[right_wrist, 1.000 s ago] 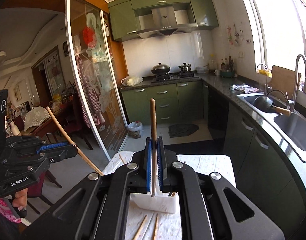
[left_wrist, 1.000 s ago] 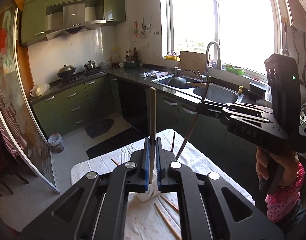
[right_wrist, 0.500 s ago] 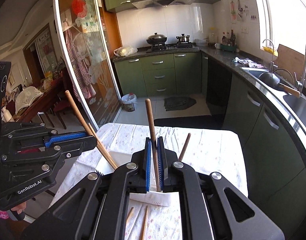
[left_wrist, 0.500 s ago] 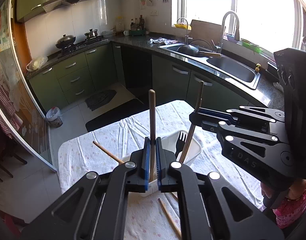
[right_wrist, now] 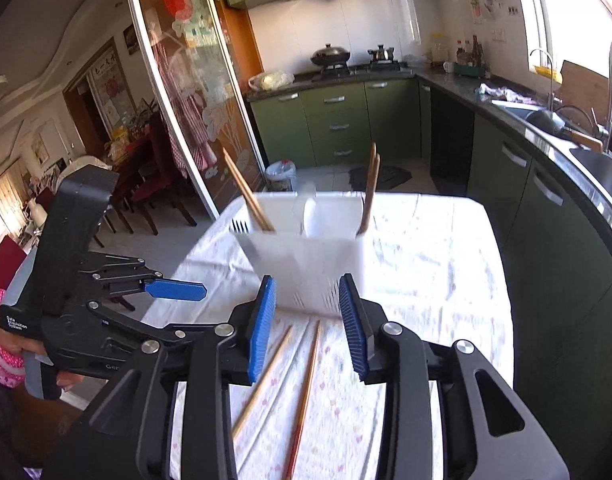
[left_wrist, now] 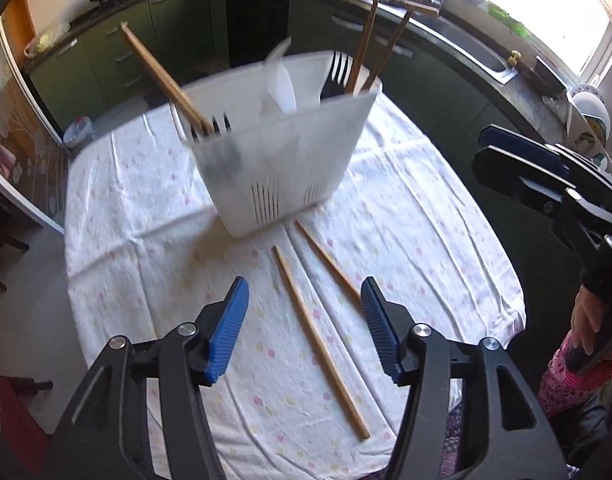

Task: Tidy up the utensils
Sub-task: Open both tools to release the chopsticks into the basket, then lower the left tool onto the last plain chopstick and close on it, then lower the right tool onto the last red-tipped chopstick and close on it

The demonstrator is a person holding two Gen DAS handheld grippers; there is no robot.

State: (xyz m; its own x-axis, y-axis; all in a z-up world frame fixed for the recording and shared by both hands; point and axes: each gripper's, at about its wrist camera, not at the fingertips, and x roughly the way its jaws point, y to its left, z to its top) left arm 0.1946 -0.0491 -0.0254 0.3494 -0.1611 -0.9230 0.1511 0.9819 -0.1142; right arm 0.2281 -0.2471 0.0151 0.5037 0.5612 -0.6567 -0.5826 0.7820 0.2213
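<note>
A: Why do both tools hang over the lower half of each frame with nothing in them?

B: The left tool [left_wrist: 304, 326] has its blue pads spread wide and empty, and the right tool [right_wrist: 306, 326] is parted and empty too. Each looks down at the two loose chopsticks [left_wrist: 318, 340] lying on the clothed bench [left_wrist: 426, 220], so I judge they are lined up for the next pickup.

A: And the holder?

B: The white utensil caddy [left_wrist: 282, 164] stands on the bench at the centre of the left view, just beyond the loose sticks. It keeps things upright in sections: a pale chopstick [left_wrist: 162, 80] leans out toward the upper left, two dark chopsticks [left_wrist: 370, 48] stand at the upper right beside a black fork [left_wrist: 338, 72], and a white spoon [left_wrist: 282, 84] sits in the middle.

A: Why are the sticks on the cloth almost parallel?

B: That lets one tool take each.
</note>
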